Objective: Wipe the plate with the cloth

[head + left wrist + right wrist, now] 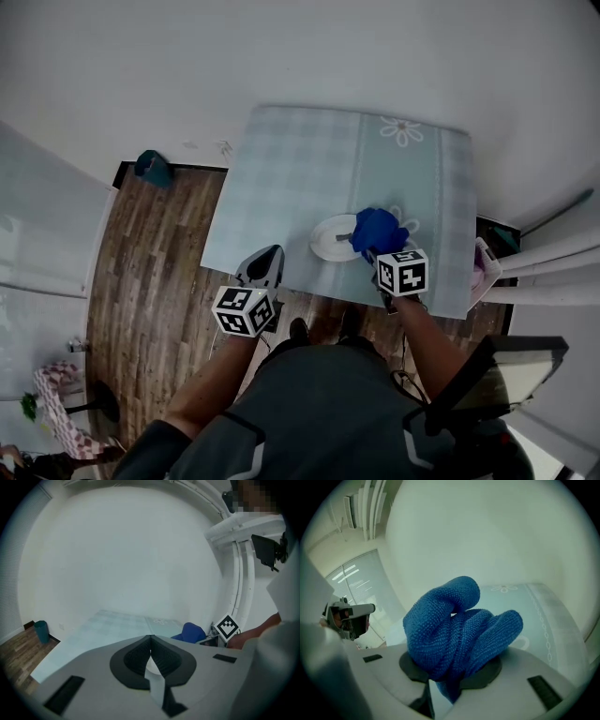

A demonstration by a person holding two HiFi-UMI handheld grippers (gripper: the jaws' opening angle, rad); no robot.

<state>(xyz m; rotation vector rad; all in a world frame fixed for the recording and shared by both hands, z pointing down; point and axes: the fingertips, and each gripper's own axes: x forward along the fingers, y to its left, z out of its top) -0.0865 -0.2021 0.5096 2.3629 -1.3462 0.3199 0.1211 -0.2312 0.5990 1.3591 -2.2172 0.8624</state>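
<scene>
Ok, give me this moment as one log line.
right gripper: shut on cloth | cloth: over plate's right edge | left gripper: shut, empty, off plate | plate: on table

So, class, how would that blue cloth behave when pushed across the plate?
Probably floppy: the cloth bulges in soft folds from the right gripper. Likely light: the folds stand up without sagging. Its nubbly weave should drag, not slip.

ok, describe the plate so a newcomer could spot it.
Find the pale checked table. Near its edge closest to the person sits a round white plate. It's the only dish there, with the blue cloth in the right gripper bunched at its right side.
</scene>
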